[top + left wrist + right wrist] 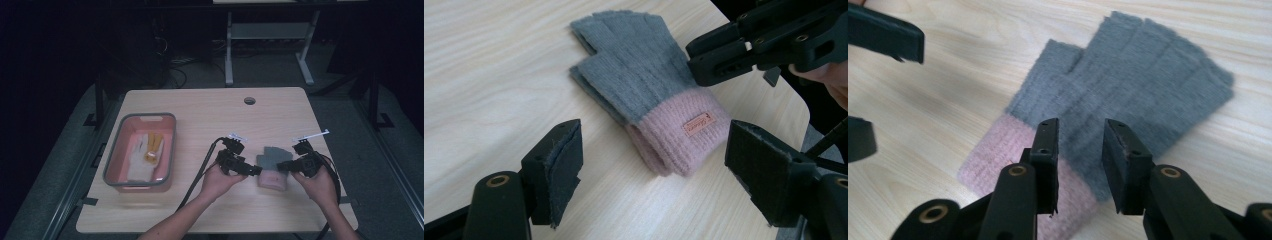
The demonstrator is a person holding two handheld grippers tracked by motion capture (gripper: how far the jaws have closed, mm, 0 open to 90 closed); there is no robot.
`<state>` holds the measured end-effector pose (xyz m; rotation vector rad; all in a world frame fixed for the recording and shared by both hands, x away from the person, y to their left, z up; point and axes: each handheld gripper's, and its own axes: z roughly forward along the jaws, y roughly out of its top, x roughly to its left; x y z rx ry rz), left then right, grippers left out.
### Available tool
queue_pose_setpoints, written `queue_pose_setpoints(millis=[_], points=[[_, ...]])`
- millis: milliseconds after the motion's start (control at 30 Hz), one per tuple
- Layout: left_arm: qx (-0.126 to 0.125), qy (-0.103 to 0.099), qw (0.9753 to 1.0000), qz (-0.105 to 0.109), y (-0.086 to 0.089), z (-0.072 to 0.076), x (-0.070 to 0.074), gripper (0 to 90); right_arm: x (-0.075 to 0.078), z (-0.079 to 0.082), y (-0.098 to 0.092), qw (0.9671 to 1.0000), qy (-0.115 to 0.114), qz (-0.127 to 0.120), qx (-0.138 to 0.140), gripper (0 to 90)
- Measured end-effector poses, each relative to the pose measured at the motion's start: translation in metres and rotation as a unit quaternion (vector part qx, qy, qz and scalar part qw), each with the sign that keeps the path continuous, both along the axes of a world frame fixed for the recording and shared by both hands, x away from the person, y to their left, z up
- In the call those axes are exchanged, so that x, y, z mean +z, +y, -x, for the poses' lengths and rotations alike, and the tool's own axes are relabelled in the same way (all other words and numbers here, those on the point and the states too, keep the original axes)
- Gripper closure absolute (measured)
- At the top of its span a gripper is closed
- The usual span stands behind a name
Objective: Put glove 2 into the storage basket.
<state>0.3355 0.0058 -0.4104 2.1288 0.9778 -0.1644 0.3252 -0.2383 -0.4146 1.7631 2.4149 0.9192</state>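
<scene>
A pair of stacked knit gloves (271,165), grey with pink cuffs, lies flat on the wooden table (210,115) at centre right. In the left gripper view the gloves (644,75) carry a small tag on the cuff. My left gripper (256,170) is at their left edge, and its wide-open jaws (656,140) frame the pink cuff without touching it. My right gripper (281,165) comes from the right. It (1081,125) hovers low over the gloves (1148,75) where grey meets pink, open by a narrow gap with nothing gripped.
A grey-rimmed pink tray (115,150) stands at the table's left and holds a white work glove (142,155) with yellow fingers. A cable hole (249,100) is near the far edge. Beyond the table stands a white desk frame (229,50).
</scene>
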Motion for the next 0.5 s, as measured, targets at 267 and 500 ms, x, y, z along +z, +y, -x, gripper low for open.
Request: queue_pose_setpoints(millis=[267, 500], points=[[-0.002, 0.013, 0.9999, 0.001, -0.012, 0.0, -0.01, 25.8, -0.003, 0.006, -0.015, 0.9997, -0.003, -0.017, -0.016, 60.8], [0.001, 0.028, 0.9996, -0.005, -0.02, -0.002, -0.021, 29.9, -0.01, 0.01, -0.02, 0.9991, 0.004, -0.035, -0.023, 56.0]])
